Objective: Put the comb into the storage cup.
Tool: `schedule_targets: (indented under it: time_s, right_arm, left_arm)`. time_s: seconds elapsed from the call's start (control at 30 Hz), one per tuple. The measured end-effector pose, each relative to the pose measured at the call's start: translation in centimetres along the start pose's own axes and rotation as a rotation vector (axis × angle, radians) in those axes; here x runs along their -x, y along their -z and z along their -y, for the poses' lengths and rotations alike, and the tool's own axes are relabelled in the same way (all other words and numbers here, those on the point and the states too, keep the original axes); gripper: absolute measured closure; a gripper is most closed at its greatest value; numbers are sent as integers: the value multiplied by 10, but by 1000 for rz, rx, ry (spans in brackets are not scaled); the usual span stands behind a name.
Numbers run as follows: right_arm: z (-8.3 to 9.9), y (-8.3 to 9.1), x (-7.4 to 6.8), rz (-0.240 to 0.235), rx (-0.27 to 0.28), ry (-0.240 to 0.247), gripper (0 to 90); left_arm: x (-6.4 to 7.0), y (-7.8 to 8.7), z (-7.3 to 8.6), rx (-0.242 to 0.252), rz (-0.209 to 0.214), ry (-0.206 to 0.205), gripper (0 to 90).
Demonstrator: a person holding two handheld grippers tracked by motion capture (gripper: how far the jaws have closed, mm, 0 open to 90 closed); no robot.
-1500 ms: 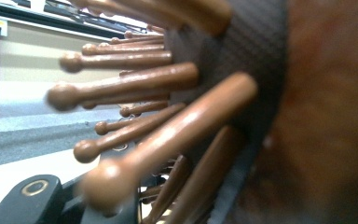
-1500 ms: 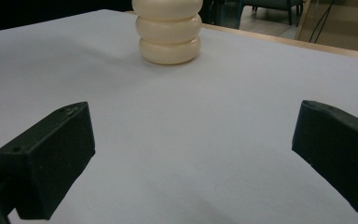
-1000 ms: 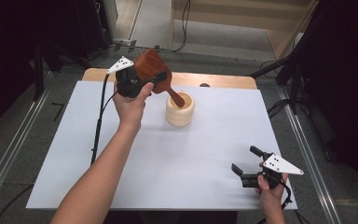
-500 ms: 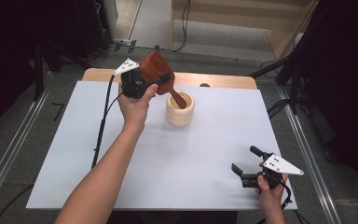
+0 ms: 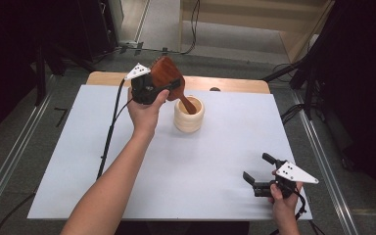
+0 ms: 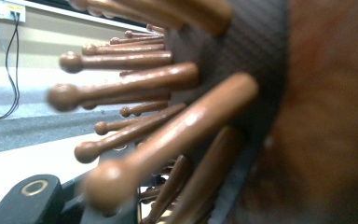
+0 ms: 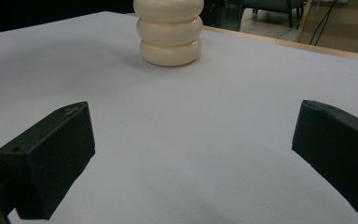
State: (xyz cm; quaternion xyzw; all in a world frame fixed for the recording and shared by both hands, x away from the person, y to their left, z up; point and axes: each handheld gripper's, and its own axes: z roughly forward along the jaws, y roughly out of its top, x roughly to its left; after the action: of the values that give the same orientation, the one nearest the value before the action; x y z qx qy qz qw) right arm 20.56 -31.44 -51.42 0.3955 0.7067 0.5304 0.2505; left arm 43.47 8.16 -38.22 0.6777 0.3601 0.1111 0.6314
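A brown wooden hairbrush [image 5: 168, 77] is held by its head in my left gripper [image 5: 151, 91], which is shut on it at the back of the table. Its handle slants down into the cream ridged cup [image 5: 189, 118]. In the left gripper view the brush's round-tipped wooden bristles [image 6: 158, 112] are very close and blurred, above one black fingertip [image 6: 28, 198]. My right gripper [image 5: 257, 168] rests low at the table's front right, open, with nothing between its jaws. From its view the cup [image 7: 170, 30] stands ahead, well beyond the right gripper [image 7: 196, 158].
A white sheet [image 5: 215, 161] covers the table, with a wooden strip [image 5: 235, 84] showing at the far edge. The left gripper's cable [image 5: 108, 132] trails down the left side of the sheet. Dark stands and floor cables lie beyond the table.
My left gripper has shifted slightly right and nearer with the hairbrush, its handle staying in the cup. The right gripper has not moved.
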Motion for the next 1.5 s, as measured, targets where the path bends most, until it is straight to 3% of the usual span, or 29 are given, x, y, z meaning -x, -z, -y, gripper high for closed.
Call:
schedule_targets:
  time_s: [1.23, 1.5]
  right_arm:
    - [0, -1, 1, -1, 4, 8, 0]
    - [0, -1, 1, -4, 4, 4, 0]
  left_arm:
    - [-7, -28, 32, -68, -66, 4, 554]
    - [-5, -34, 37, -72, -60, 11, 554]
